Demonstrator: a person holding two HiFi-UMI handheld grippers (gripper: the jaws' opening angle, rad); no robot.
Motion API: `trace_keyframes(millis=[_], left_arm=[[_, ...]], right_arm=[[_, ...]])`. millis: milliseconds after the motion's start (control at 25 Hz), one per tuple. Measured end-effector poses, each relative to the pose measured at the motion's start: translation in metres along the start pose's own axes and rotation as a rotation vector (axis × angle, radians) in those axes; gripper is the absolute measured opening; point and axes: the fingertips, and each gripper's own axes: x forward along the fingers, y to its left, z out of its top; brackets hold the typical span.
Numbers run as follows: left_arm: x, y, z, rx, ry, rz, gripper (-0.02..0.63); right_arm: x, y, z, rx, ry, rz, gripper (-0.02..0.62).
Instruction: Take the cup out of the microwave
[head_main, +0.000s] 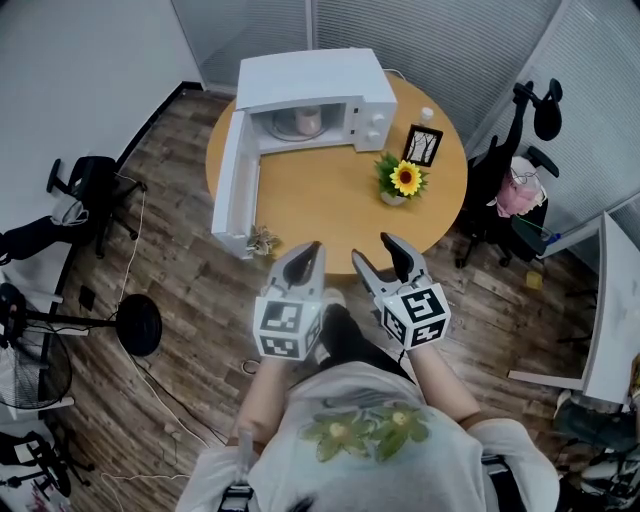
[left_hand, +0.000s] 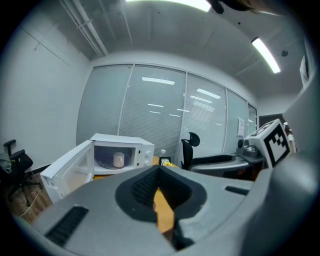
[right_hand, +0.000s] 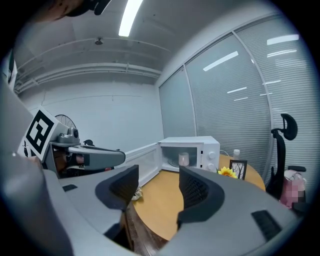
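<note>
Left hand-held gripper (head_main: 308, 250) together, right hand-held gripper (head_main: 375, 250) apart, cup (head_main: 308, 121) well ahead inside open microwave (head_main: 320, 78)

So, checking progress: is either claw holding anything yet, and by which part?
Nothing held: left claw shut and empty, right claw open; the cup sits inside the microwave.

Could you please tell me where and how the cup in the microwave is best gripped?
Probably across its body, held level, coming straight in through the microwave's open front: the cup stands upright inside, and the door hangs wide open to the left.
</note>
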Motion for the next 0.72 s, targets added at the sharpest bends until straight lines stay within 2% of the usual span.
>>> trace_keyframes(millis=[280,720], left_arm=[[0.025,0.022,0.006,-0.022,0.02,0.009,0.005],[0.067,0.061,0.009,-0.03,0.055,0.069,0.005]], right_arm=[[0.031,-0.016,0.012,0.003,0.0,0.0,0.246],[0.098,-0.043,0.023,0.032,0.025,0.006,0.245]])
